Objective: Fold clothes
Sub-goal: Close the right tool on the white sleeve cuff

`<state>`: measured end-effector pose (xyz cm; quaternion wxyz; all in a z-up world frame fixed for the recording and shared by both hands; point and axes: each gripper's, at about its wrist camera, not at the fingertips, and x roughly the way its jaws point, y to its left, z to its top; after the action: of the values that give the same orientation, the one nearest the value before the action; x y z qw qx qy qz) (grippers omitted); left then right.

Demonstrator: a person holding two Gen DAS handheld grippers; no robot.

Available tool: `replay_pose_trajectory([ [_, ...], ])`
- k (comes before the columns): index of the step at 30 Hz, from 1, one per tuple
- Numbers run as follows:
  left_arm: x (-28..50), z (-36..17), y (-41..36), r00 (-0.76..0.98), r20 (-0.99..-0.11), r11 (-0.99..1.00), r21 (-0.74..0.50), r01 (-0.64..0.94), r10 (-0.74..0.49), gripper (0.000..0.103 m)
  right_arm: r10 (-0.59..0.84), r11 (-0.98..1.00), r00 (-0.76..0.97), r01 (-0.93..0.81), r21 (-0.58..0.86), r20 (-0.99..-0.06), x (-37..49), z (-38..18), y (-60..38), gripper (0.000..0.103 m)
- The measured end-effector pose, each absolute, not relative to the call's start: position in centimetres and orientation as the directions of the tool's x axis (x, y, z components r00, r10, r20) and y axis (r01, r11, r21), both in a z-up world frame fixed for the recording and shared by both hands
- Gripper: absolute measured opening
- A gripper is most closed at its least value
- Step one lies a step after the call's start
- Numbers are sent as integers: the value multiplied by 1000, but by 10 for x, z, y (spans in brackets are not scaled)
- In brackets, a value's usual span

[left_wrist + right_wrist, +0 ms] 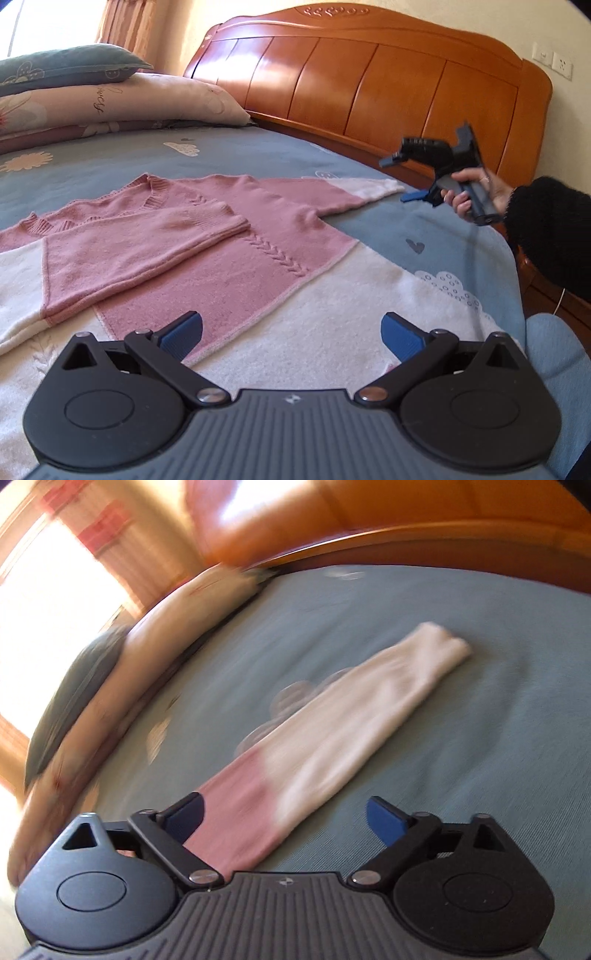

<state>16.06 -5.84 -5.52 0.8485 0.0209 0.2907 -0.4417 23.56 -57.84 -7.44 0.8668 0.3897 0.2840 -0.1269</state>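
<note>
Ahead of right gripper (pixel 284 818), jaws open and empty, sleeve (pixel 351 720) runs toward 1 o'clock; left gripper (pixel 291 332) open too.

I was in a bedroom in somebody's home. A carved wooden headboard (pixel 369 81) stood at one side of the bed I worked over, and a blue sheet (pixel 258 155) printed with clouds, hearts and flowers covered the mattress. Two pillows (pixel 110 99) lay stacked against the headboard, the upper one dark blue-green, the lower one pale with a flower print. Orange curtains (pixel 125 22) hung beside a sunlit window (pixel 48 583), and two white wall sockets (pixel 554 61) sat on the cream wall above the headboard.
</note>
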Motion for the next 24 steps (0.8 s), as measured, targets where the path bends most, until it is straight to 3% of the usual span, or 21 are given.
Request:
replay_pose_trajectory([
  [6,169,-59,-56,436,-510,618,-266,740,-742,102,-10,528,842,462,712,-539,242,-109,-629,70],
  [17,176,-67,-54,437,-520,634,-298,713,-735,102,-5,475,906,376,796,-424,259,-130,-656,66],
  [22,178,-69,-52,438,-520,641,-312,702,-733,102,-33,504,904,383,774,-426,279,-128,-660,66],
  [24,180,-69,-50,437,-518,642,-323,696,-735,102,-49,528,890,408,745,-454,287,-127,-659,59],
])
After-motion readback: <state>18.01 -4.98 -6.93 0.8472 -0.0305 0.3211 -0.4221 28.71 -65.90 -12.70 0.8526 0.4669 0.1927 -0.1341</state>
